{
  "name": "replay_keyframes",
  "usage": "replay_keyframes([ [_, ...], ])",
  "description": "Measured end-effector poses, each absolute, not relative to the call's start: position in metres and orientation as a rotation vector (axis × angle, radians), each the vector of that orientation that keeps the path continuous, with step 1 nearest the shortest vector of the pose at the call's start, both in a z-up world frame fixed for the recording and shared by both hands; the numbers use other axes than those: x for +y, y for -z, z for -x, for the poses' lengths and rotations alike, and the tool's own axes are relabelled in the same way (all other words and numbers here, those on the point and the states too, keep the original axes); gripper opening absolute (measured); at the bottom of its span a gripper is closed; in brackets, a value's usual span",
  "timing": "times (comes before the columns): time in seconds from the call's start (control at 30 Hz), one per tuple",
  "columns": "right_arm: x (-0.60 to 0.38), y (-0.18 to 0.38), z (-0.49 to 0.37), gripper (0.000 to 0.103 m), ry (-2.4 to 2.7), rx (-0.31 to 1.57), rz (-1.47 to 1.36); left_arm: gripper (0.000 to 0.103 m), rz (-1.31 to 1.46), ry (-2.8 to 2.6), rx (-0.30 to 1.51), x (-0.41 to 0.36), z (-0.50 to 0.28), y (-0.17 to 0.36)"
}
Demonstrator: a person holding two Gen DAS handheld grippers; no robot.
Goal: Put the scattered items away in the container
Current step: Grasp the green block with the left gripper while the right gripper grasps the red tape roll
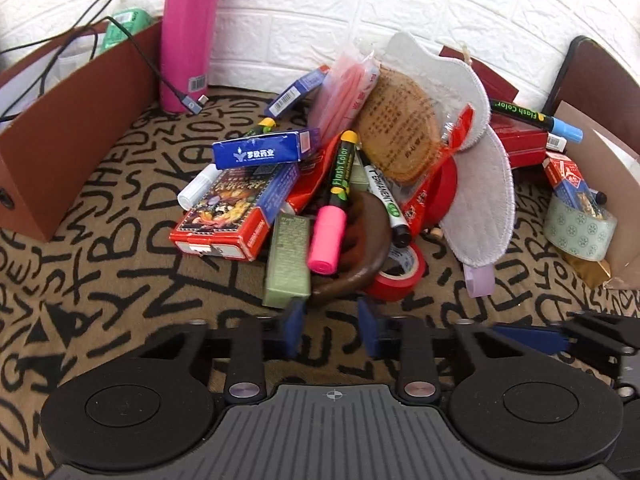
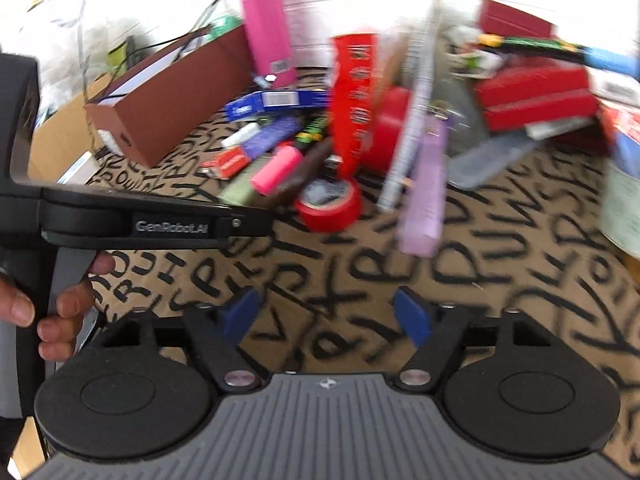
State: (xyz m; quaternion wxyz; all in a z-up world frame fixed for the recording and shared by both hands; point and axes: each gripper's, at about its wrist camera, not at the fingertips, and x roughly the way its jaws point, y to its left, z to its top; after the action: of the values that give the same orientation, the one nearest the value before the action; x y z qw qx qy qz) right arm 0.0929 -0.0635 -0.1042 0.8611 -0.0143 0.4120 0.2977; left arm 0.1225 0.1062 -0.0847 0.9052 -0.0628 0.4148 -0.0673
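Note:
A heap of items lies on the patterned cloth: a pink-capped marker point(image 1: 329, 236), a green box point(image 1: 289, 258), a brown comb point(image 1: 362, 240), a red tape roll point(image 1: 400, 270), card boxes point(image 1: 236, 210) and a white eye mask point(image 1: 476, 184). A brown cardboard container point(image 1: 76, 120) stands at the left. My left gripper point(image 1: 330, 326) is open and empty, just short of the green box and comb. My right gripper point(image 2: 326, 314) is open and empty over bare cloth, in front of the red tape roll point(image 2: 330, 202) and a lilac strap point(image 2: 426, 196). The right wrist view is blurred.
A pink bottle point(image 1: 190, 32) stands at the back by the white wall, a black cable point(image 1: 140, 48) beside it. A second cardboard box point(image 1: 600, 184) at the right holds a patterned tape roll point(image 1: 580, 228). The left gripper's body point(image 2: 140, 222) crosses the right wrist view.

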Motion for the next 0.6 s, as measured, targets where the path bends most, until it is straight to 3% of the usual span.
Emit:
replay_keyframes([
  [0.27, -0.036, 0.108, -0.116, 0.067, -0.647, 0.820, 0.063, 0.042, 0.110, 0.112, 0.862, 0.123, -0.132, 0.082],
  [0.33, -0.033, 0.106, -0.120, 0.067, -0.646, 0.814, 0.071, 0.064, 0.127, 0.100, 0.844, 0.127, -0.127, 0.076],
  [0.43, -0.030, 0.106, -0.120, 0.068, -0.659, 0.792, 0.092, 0.078, 0.119, 0.136, 0.728, 0.128, -0.115, 0.065],
  [0.57, -0.023, 0.111, -0.131, 0.071, -0.621, 0.789, 0.099, 0.074, 0.023, 0.105, 0.786, 0.121, -0.146, 0.078],
  [0.6, -0.021, 0.111, -0.133, 0.072, -0.617, 0.784, 0.100, 0.064, 0.044, 0.119, 0.819, 0.123, -0.155, 0.083],
])
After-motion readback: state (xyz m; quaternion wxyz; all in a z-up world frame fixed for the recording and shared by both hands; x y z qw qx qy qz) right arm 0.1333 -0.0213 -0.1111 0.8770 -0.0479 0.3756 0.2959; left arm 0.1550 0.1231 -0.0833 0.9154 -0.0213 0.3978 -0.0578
